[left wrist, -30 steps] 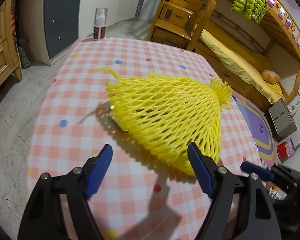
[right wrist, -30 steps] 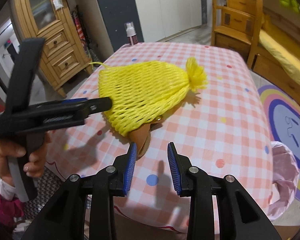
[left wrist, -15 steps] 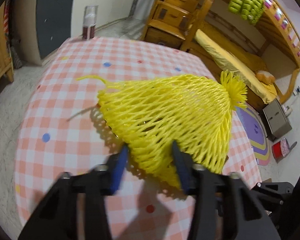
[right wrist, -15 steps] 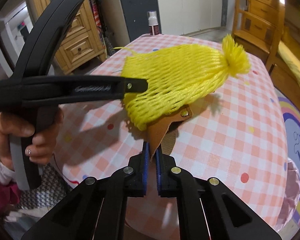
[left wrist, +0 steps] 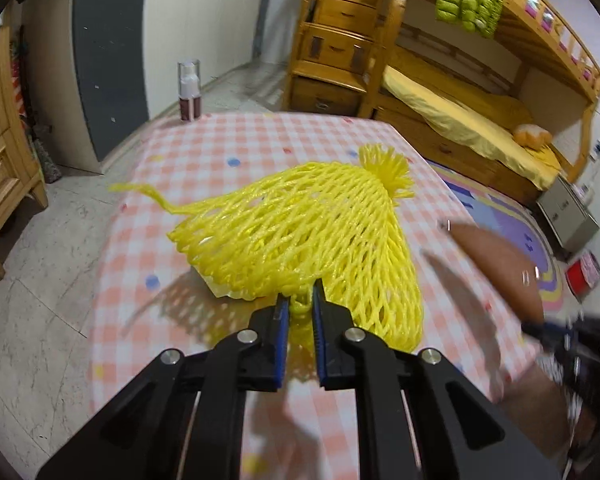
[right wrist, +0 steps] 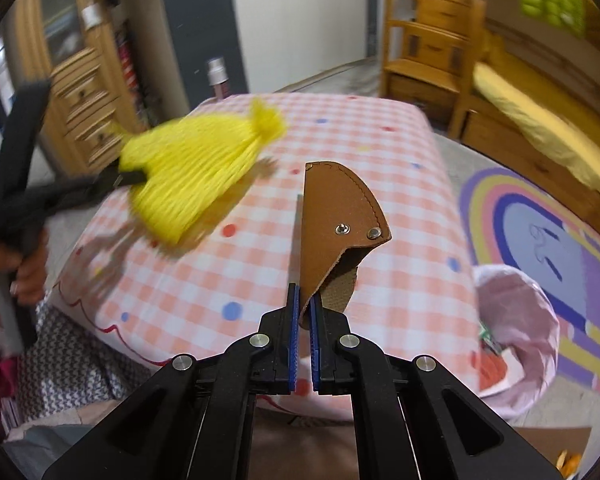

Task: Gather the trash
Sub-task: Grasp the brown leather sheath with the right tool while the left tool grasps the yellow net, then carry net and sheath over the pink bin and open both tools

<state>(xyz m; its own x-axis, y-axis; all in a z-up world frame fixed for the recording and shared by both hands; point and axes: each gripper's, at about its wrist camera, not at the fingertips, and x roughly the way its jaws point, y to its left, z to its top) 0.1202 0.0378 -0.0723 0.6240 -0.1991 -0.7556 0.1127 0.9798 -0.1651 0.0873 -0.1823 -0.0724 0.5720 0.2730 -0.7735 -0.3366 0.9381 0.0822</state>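
Note:
My left gripper (left wrist: pixel 299 304) is shut on the near edge of a yellow foam fruit net (left wrist: pixel 300 236) and holds it above the pink checked tablecloth (left wrist: pixel 228 148). The net also shows, blurred, in the right wrist view (right wrist: pixel 196 176). My right gripper (right wrist: pixel 305 300) is shut on a brown leather flap (right wrist: pixel 336 216) with metal studs, held upright off the table. The flap shows blurred at the right of the left wrist view (left wrist: pixel 496 264).
A pump bottle (left wrist: pixel 189 92) stands at the table's far edge. A bin lined with a pink bag (right wrist: pixel 516 312) sits beside the table's right side, by a rainbow rug (right wrist: pixel 540 224). Wooden drawers and a bunk bed (left wrist: pixel 460 112) stand behind.
My left gripper closed on the net and lifted it. My right gripper closed on the leather flap and pulled it out from under the net, raising it.

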